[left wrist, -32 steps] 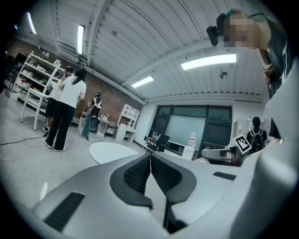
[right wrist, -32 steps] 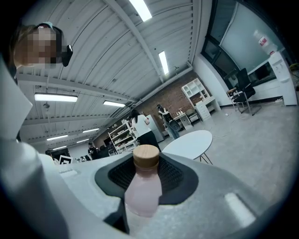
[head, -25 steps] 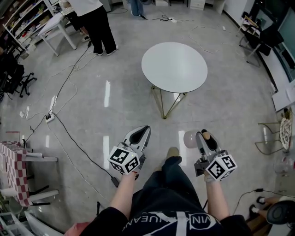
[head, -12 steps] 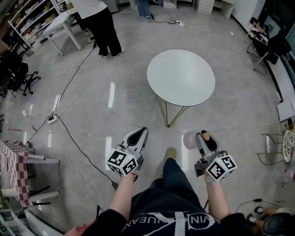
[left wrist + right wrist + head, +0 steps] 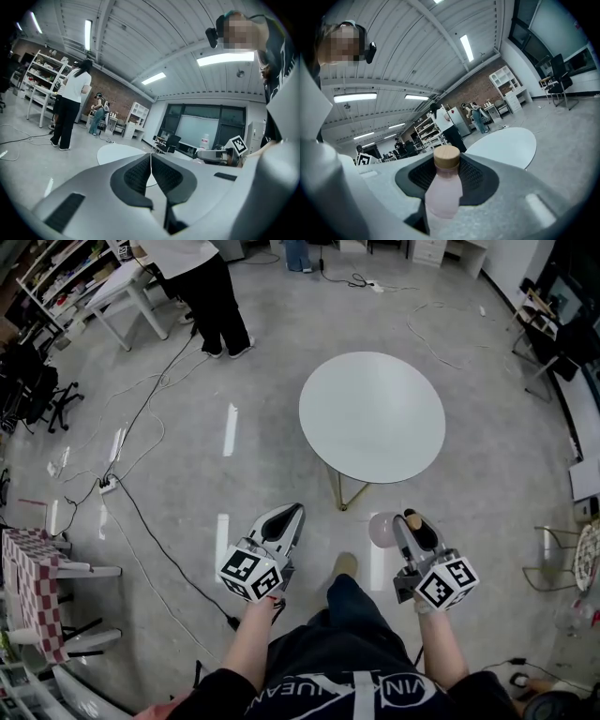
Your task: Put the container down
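Only the right gripper view shows the right gripper (image 5: 446, 165) pads (image 5: 476, 176) clamping the container (image 5: 443, 192); the head view places it over the floor (image 5: 187, 474), near the table (image 5: 372, 416). Left gripper (image 5: 151, 161) closed, empty.

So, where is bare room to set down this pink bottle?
The round white table ahead is wholly bare: any spot on it is free for the pink bottle. The floor left of it is crossed by cables, and a standing person occupies the far left.
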